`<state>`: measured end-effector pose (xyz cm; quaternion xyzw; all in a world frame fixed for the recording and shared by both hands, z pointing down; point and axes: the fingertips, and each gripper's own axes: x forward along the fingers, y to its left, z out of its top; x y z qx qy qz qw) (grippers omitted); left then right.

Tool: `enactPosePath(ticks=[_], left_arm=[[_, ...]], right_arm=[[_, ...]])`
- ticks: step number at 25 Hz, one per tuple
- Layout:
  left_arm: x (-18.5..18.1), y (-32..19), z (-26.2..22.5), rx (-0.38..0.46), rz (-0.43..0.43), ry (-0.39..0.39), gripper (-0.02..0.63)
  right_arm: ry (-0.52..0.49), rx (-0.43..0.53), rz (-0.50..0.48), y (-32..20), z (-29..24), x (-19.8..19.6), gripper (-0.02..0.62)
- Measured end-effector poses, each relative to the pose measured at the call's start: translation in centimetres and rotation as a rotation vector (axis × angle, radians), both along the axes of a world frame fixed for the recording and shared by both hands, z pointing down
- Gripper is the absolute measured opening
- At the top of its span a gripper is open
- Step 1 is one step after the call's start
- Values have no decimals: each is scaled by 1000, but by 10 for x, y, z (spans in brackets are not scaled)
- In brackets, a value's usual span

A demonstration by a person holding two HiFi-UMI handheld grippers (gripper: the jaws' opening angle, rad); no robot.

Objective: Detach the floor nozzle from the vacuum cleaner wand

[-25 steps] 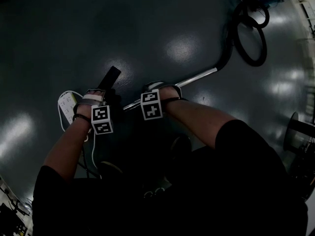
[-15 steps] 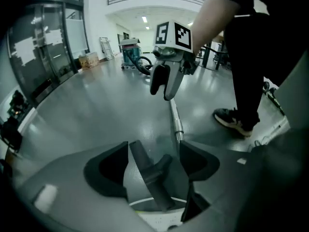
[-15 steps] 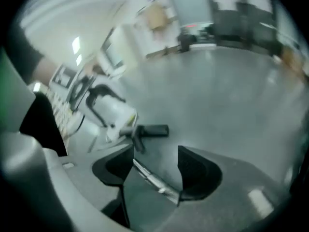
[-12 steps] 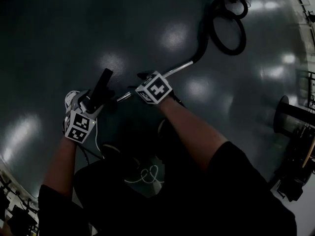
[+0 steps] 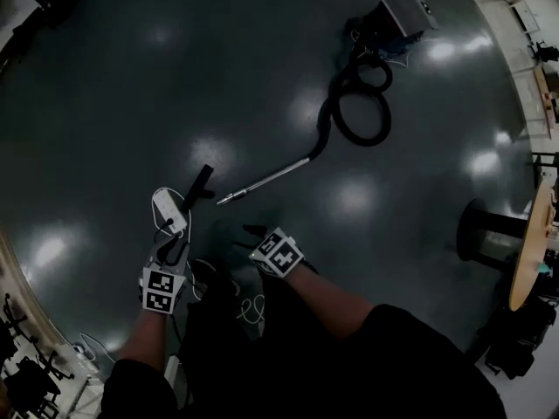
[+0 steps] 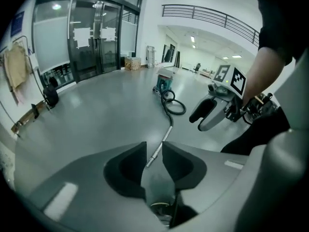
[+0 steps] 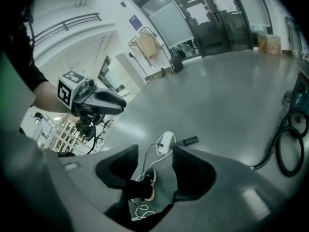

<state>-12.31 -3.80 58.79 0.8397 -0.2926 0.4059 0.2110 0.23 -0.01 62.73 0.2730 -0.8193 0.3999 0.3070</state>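
Floor (image 5: 122, 85) glossy grey under wand (image 5: 262, 180)

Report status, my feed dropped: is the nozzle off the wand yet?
Left gripper, right gripper empty, jaws just closing partway. Floor nozzle off, lying apart from wand. Power strip beside nozzle.

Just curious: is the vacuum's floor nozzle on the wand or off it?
Off. The floor nozzle lies on the floor apart from the wand, with a gap showing at the wand's bare tip.

Dim head view, floor (image 5: 131, 85) glare, fisheye edges
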Motion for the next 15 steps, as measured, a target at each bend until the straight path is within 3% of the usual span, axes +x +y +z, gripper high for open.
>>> enactPosePath(ticks=[6,10,12,15], left_arm=[[-3,45,-152,59,-166,75,104],[3,67,-215,106,-278,224,104],[9,76,-242,117,-265,312,103],[4,86,-283,170,-194,386,95]], right_arm=[[-36,22,-72,42,-125,11,219],[-72,90,-33,40,-196,2,219],[-120,136,25,36,-235,-12,218],[-180,221,72,35,-291,-42,219]])
